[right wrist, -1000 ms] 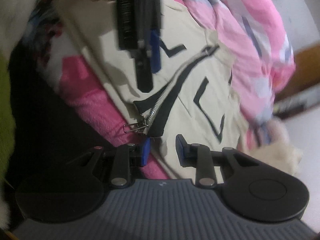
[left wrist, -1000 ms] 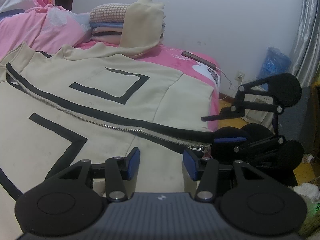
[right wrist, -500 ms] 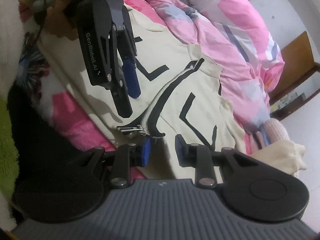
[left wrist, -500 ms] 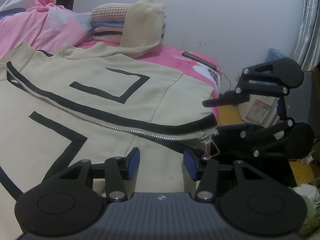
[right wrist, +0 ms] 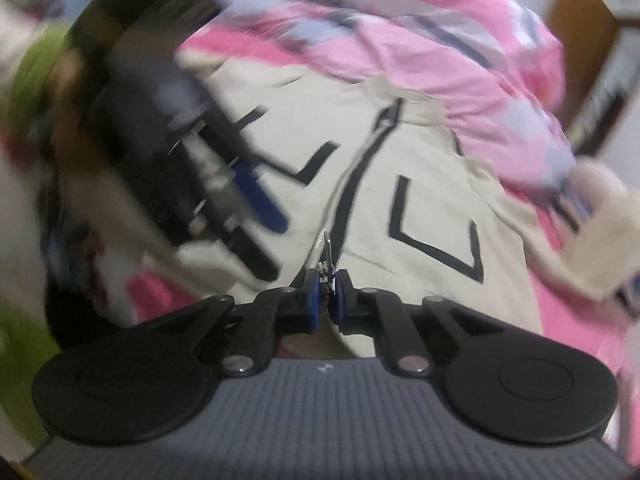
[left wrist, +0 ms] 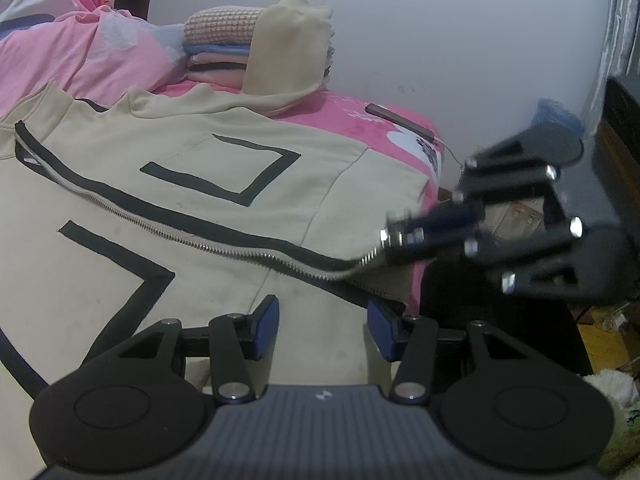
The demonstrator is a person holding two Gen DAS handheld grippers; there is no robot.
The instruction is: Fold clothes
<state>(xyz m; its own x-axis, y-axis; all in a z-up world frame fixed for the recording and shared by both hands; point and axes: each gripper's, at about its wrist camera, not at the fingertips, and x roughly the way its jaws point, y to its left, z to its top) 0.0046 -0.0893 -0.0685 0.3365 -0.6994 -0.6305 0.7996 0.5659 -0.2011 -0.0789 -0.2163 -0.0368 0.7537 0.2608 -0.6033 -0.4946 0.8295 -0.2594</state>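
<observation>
Right wrist view shows the cream jacket [right wrist: 420, 184] spread on the pink bed [right wrist: 472, 60], its zipper pull [right wrist: 327, 258] pinched between the right gripper [right wrist: 327, 294] fingers, which have just been closing on it. Left gripper [left wrist: 323, 330] hovers over the jacket hem, fingers half open, gripping nothing. Beyond its fingers sits a stack of folded clothes [left wrist: 224, 48].

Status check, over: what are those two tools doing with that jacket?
Right tool just clamped shut on the zipper pull. Left tool open over the cream jacket. Nothing in the way.
</observation>
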